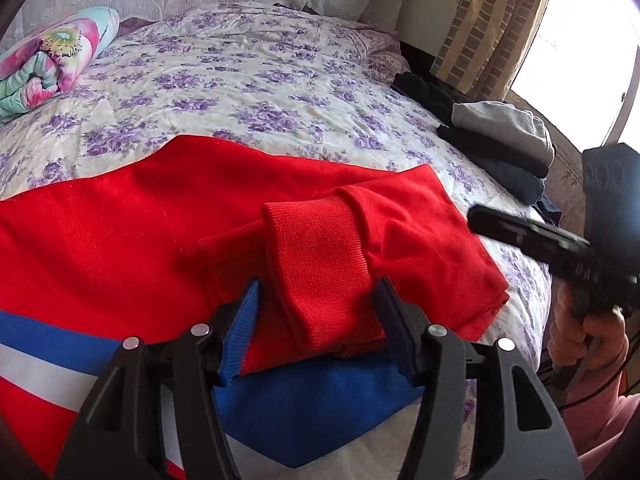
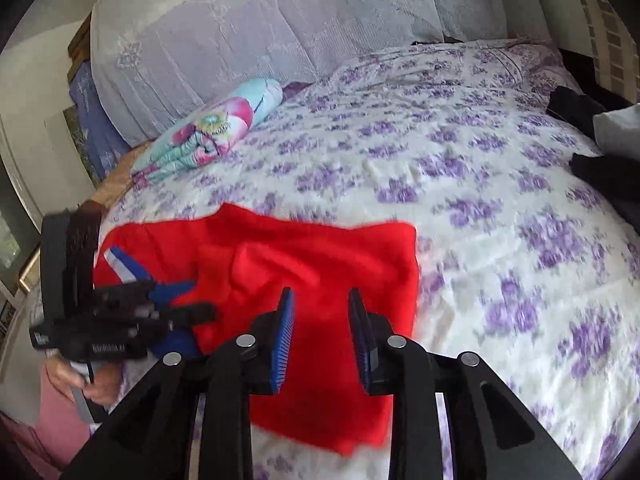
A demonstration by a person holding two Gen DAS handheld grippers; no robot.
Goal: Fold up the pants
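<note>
A: Left wrist view: how are the grippers posed?

B: The left gripper (image 1: 318, 312) is held low over the bed (image 1: 248, 80), its fingers spread on either side of a ribbed red cuff (image 1: 320, 264) without pinching it. The right gripper (image 2: 320, 336) is held above the bed's near edge, fingers parted, nothing grasped.

A: What is seen around?

B: A rolled floral quilt (image 1: 52, 60) and stacked dark clothes (image 1: 500, 140) are seen well apart.

A: And the pants (image 1: 160, 220)?

B: They are laid part-folded near the bed's edge, red with blue and white stripes.
</note>
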